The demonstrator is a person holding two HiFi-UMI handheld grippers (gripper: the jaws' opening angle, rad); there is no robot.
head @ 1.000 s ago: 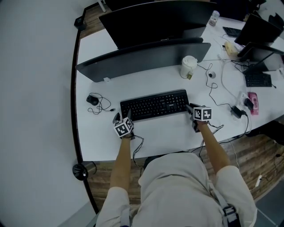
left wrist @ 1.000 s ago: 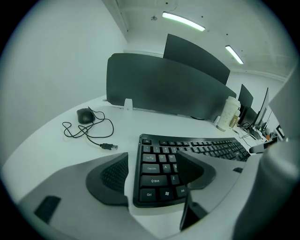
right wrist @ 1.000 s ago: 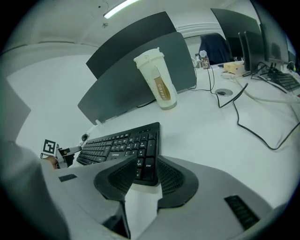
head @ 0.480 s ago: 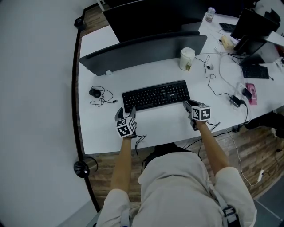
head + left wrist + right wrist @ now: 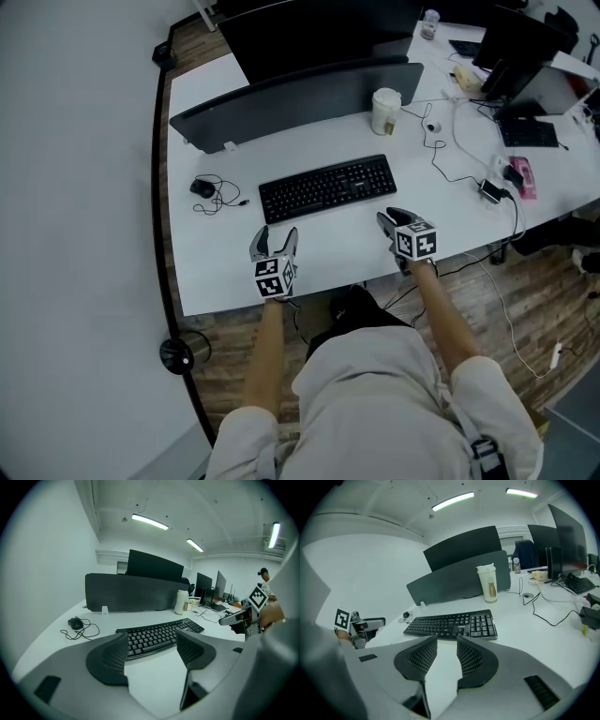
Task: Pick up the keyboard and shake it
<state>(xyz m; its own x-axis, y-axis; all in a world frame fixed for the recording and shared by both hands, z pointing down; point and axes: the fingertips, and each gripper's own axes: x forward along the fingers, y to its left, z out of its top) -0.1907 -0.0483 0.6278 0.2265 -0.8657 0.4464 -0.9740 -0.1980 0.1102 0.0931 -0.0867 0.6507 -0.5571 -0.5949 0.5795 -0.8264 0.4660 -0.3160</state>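
The black keyboard (image 5: 326, 187) lies flat on the white desk (image 5: 225, 272), apart from both grippers. My left gripper (image 5: 275, 242) hovers near the desk's front edge, below the keyboard's left end, with its jaws open and nothing between them. My right gripper (image 5: 388, 219) hangs below the keyboard's right end, its jaws standing a narrow gap apart and empty. In the left gripper view the keyboard (image 5: 157, 636) lies beyond the left gripper (image 5: 151, 640). The right gripper view has the keyboard (image 5: 454, 623) just past the right gripper (image 5: 446, 641).
A curved monitor (image 5: 300, 94) stands behind the keyboard, with a white cup (image 5: 385, 111) at its right. A wired mouse (image 5: 202, 187) and its cable lie at the left. Cables, a power brick (image 5: 492, 190) and a second keyboard (image 5: 525, 133) crowd the right side.
Both grippers have drawn back from the keyboard's two ends toward the desk's front edge and risen. The keyboard stays flat on the desk.
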